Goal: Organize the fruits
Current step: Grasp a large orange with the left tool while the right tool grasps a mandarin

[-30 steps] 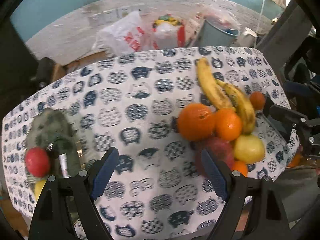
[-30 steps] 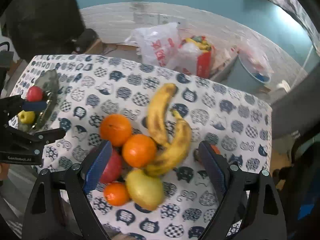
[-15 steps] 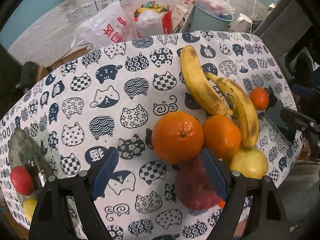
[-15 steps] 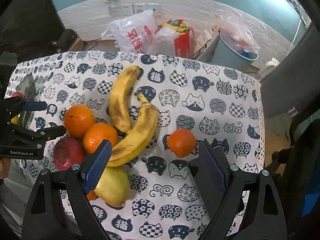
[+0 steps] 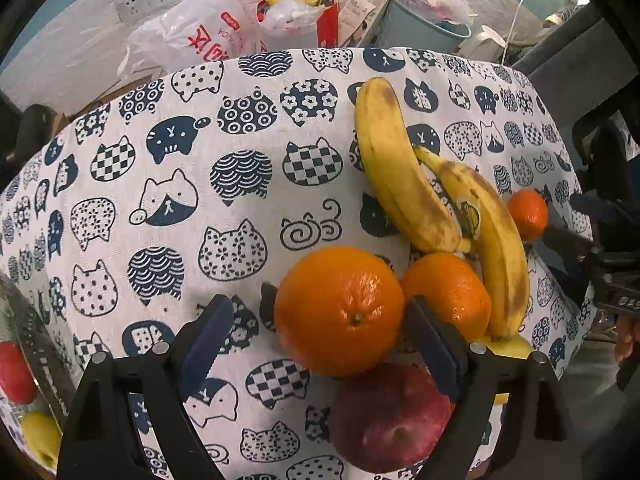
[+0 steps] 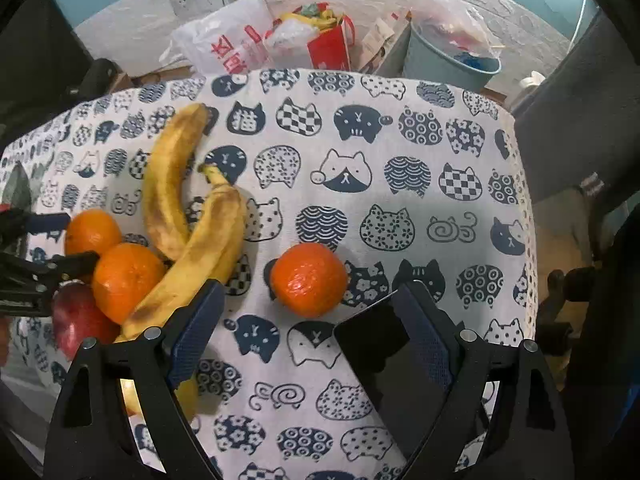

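Note:
On the cat-print tablecloth lies a heap of fruit: two bananas, a large orange, a second orange, a red apple and a yellow fruit. My left gripper points down over the large orange. Its jaws are opening on either side of the orange, and the left pad stands clear of it. A small orange lies apart, to the right of the heap. My right gripper hangs open just before it, touching nothing.
A metal plate at the table's left edge holds a red fruit and a yellow one. Behind the table are plastic bags, a red bag and a blue-grey bin. A dark chair stands to the right.
Both grippers have come down towards the table. The left view swung from the plate side onto the large orange. The right view shifted from the heap to the lone small orange.

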### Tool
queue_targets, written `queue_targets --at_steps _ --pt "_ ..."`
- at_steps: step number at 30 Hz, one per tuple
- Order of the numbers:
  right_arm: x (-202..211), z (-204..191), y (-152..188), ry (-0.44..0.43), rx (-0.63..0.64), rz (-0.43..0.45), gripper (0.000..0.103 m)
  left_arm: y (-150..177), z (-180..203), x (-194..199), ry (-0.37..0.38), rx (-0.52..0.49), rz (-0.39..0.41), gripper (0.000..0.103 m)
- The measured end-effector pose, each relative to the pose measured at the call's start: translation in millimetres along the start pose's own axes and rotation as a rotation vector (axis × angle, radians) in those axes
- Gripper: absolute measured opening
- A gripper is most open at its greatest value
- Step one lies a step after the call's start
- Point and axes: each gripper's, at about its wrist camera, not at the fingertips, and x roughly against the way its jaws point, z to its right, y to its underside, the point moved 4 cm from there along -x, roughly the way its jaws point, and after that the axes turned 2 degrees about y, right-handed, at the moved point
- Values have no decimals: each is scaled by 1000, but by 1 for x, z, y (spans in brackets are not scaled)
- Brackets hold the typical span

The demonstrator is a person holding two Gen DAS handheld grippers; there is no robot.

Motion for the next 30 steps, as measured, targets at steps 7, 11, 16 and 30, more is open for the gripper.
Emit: queue_targets --at_steps 7,11,16,30 --pt "-22 -1 -2 17 22 -39 88 -2 -12 -9 100 67 -7 91" --pt "-34 -1 -3 24 30 -59 78 -1 -11 -6 135 55 0 81" --pt "-47 -2 0 9 33 -90 51 0 0 0 109 -11 16 69" --pt "-18 -13 -6 -18 32 -11 48 1 -2 0 105 -27 38 69"
